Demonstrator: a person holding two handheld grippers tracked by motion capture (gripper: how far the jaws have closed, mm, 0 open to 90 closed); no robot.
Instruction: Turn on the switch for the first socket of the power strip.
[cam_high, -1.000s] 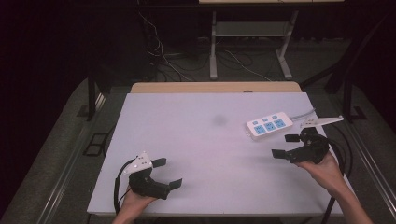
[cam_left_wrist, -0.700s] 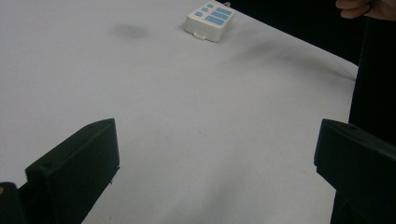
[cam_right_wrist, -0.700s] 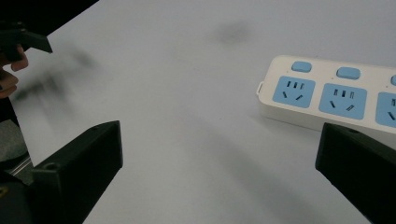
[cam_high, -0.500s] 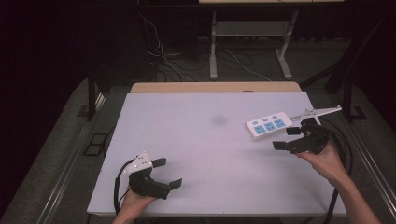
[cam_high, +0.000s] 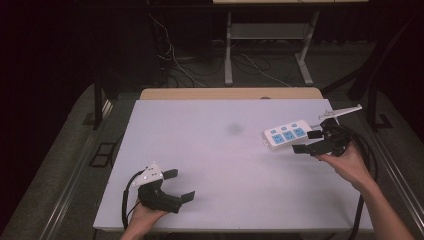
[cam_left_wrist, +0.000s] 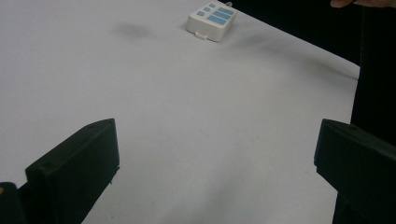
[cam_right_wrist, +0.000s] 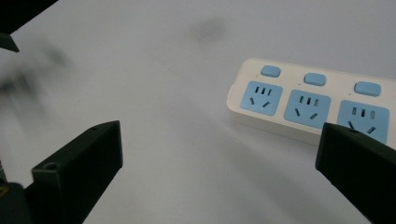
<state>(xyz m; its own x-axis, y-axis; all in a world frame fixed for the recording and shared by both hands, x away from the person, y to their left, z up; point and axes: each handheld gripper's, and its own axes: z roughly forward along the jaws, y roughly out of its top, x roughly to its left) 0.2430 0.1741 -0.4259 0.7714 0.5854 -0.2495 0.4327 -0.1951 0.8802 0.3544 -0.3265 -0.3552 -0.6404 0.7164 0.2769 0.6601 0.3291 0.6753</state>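
A white power strip (cam_high: 286, 134) with three blue sockets and blue switches lies on the white table (cam_high: 220, 160) at the right. In the right gripper view the power strip (cam_right_wrist: 310, 105) sits just ahead, near the right jaw. My right gripper (cam_high: 307, 141) is open, right beside the strip's near end, nothing between its jaws. My left gripper (cam_high: 179, 186) rests near the table's front left edge, open and empty. Far off in the left gripper view lies the power strip (cam_left_wrist: 211, 17).
A faint dark smudge (cam_high: 234, 129) marks the table's middle. A wooden board (cam_high: 230, 93) borders the far edge. Behind stand a metal stand (cam_high: 265, 45) and loose cables (cam_high: 175, 60) on the floor. Black cables trail from both grippers.
My right gripper has moved forward and slightly left, closing in on the power strip's near end. The left gripper has stayed put.
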